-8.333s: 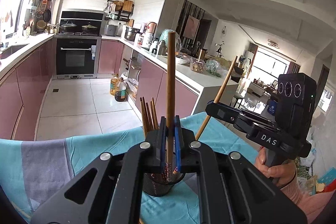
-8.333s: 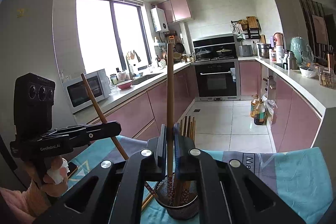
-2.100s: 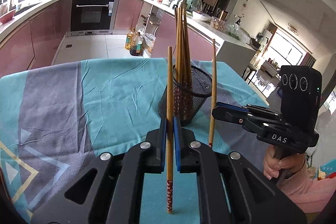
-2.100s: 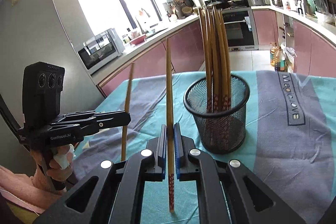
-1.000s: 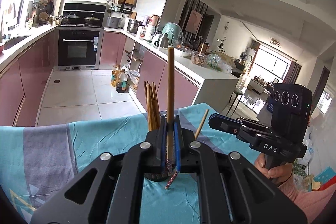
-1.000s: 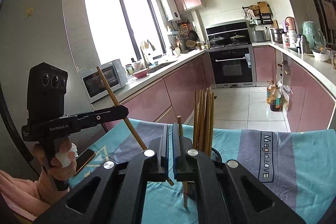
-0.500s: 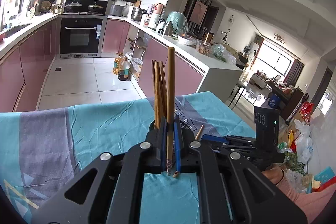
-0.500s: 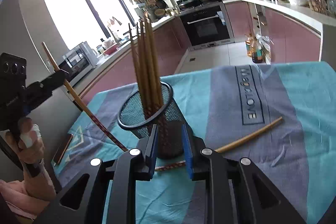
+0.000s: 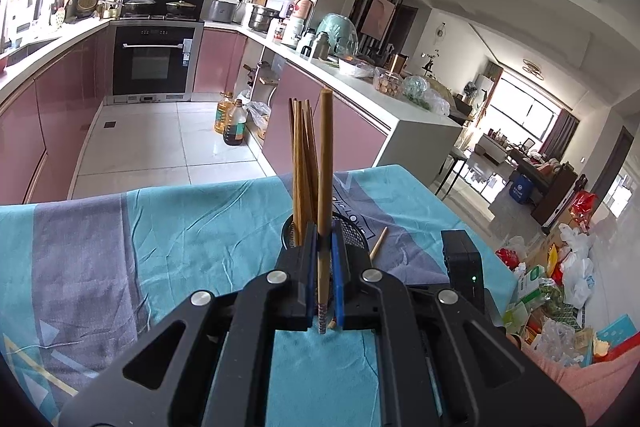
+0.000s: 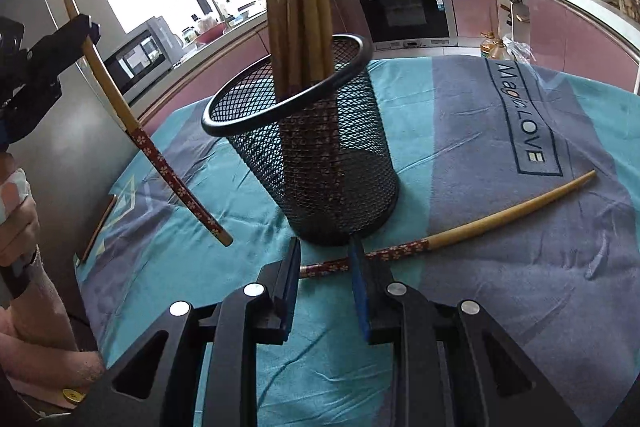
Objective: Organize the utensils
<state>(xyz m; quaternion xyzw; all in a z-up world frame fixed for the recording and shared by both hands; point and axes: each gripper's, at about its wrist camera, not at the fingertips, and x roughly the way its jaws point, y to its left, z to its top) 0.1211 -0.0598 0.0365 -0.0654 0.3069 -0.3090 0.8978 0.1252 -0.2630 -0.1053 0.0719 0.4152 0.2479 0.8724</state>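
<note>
You have one black mesh holder (image 10: 320,163) standing upright on the blue and grey tablecloth (image 10: 520,227), and a tight bundle of chopsticks in the holder (image 10: 298,7); about six show in the right wrist view, though they overlap too closely for a sure count. Two more chopsticks are outside it. One loose chopstick (image 10: 460,231) lies flat on the cloth just in front of the holder's base, its patterned red end toward your right gripper (image 10: 325,259) and its plain end running off to the far right. The held chopstick (image 9: 325,187) stands nearly upright in your left gripper (image 9: 322,267), whose blue pads are clamped tight on its lower half, with the patterned tip poking out below them, just near of the holder in the left wrist view. Your right gripper's jaws have just been opening and now stand a little apart, low over the cloth, straddling the patterned end of the loose chopstick; the pads are not pressing on it.
</note>
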